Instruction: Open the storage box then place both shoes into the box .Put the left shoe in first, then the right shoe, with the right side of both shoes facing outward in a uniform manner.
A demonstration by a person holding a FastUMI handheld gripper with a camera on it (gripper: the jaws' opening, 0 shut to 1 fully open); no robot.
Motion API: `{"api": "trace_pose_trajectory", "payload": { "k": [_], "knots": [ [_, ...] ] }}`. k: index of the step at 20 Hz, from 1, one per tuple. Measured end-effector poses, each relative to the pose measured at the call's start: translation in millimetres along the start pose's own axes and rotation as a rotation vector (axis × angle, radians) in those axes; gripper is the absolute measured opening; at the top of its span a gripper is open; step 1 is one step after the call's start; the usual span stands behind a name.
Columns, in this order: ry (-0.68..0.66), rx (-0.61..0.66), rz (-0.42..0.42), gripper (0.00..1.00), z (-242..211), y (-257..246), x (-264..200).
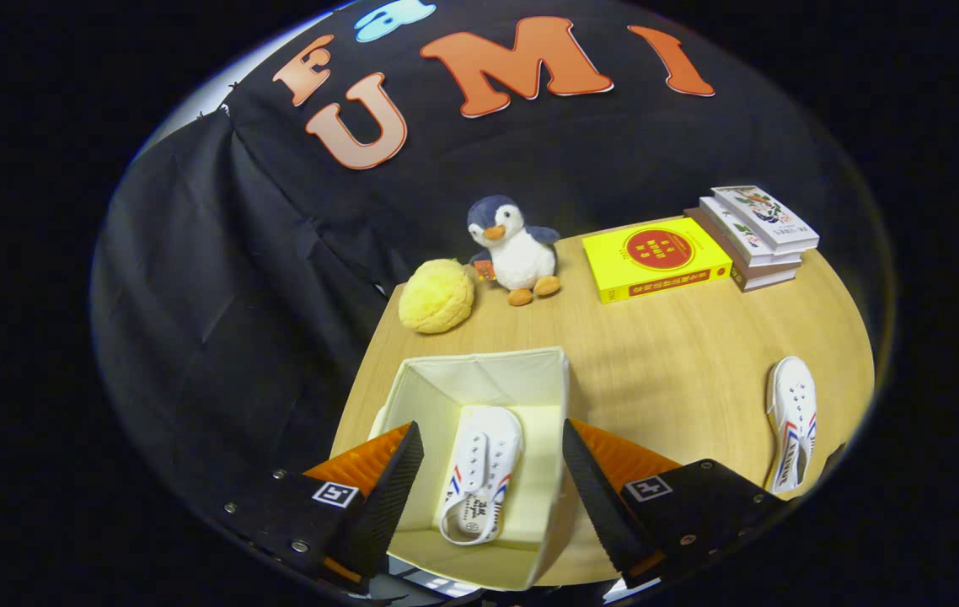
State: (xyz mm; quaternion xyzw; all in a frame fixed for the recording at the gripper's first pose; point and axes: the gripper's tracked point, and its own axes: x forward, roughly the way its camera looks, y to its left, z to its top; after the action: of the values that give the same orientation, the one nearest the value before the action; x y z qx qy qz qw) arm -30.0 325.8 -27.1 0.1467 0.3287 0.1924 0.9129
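On a round, light wooden table inside a booth draped in black cloth, an open storage box of cream fabric is seen directly below the gripper, whose two fingers are spread wide, one at either side of the box, with nothing held between them. Inside the box, a white canvas shoe is laid flat on the floor, its laces and eyelets facing up, red and blue stripes marked along its side, and its heel opening turned toward the fingers. The box walls are shown upright, with folded creases visible at the far corners. A second white shoe, matching the first in its stripes and eyelets, is left on the bare tabletop at about 3 o'clock from the box, well apart from it and close to the table's rim. Beyond the box, at roughly 11 o'clock, a yellow plush ball is placed near the table's far edge, with a plush penguin seated just beside it at 12 o'clock. A yellow book with a red disc on its cover is laid flat at about 1 o'clock, and a short stack of books is set just beside it, farther toward 2 o'clock. The pale wood grain is seen running across the table, and the cloth wall is hung in loose folds behind it.
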Motion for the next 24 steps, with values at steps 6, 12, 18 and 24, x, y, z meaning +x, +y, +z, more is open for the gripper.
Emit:
{"api": "trace_pose_trajectory", "payload": {
  "k": [6, 12, 18, 24],
  "knots": [
    [-0.006, -0.001, -0.163, 0.99, 4.7, -123.5, -33.2],
    [0.025, 0.076, -0.241, 0.99, -10.1, -221.1, -61.0],
    [0.132, 0.057, -0.345, 0.97, -49.3, -312.3, -66.4],
    [0.252, 0.079, -0.353, 0.85, -92.8, -358.5, -46.2]
  ]
}}
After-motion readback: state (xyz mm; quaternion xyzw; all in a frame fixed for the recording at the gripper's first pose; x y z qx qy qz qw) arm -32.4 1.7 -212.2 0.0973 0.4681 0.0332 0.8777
